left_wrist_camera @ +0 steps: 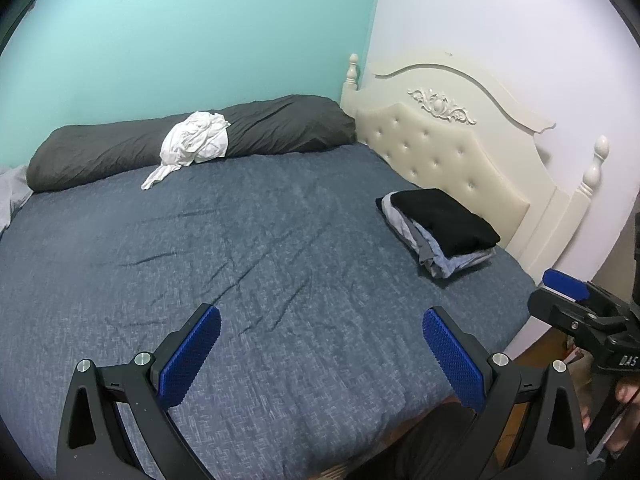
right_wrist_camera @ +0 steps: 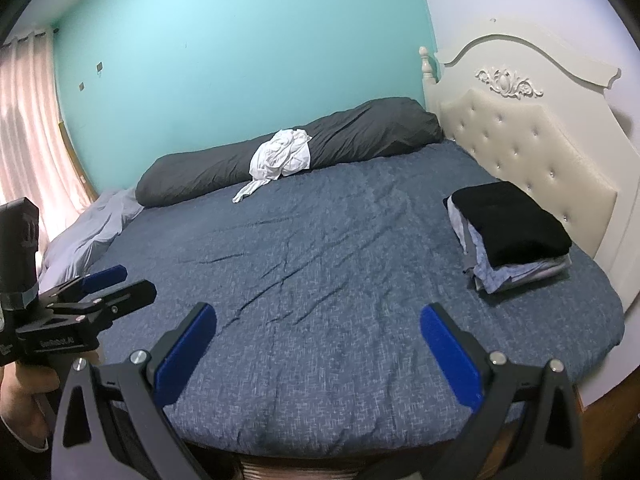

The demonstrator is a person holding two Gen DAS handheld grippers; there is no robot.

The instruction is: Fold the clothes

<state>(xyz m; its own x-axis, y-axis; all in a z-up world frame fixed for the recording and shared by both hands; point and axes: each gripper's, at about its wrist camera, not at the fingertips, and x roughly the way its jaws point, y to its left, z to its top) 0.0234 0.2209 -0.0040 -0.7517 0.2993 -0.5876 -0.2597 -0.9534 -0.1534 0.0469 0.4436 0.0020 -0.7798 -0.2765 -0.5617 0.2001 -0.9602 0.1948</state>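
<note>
- Hanging over the near edge of the bed (left_wrist_camera: 280, 240), the left hand-held gripper (left_wrist_camera: 321, 350) has its two blue pads wide apart, and nothing is between them.
- The right hand-held gripper (right_wrist_camera: 318, 348) is beside it, also wide open and holding nothing.
- Each one shows up at the side of the other's camera view, with a bit of a person's hand under it.
- The bed has a wrinkly blue cover, bare in the middle.
- A neat stack of folded clothes (left_wrist_camera: 438, 232) sits on the right side of the bed, close to the cream headboard (left_wrist_camera: 448, 140). The top piece is black, with light blue and grey ones under it.
- A crumpled white garment (left_wrist_camera: 192, 144) lies at the far side, leaning on a long dark grey pillow (left_wrist_camera: 280, 128) along the teal wall (left_wrist_camera: 180, 32).
- Pink curtains (right_wrist_camera: 24, 120) hang on the left.
</note>
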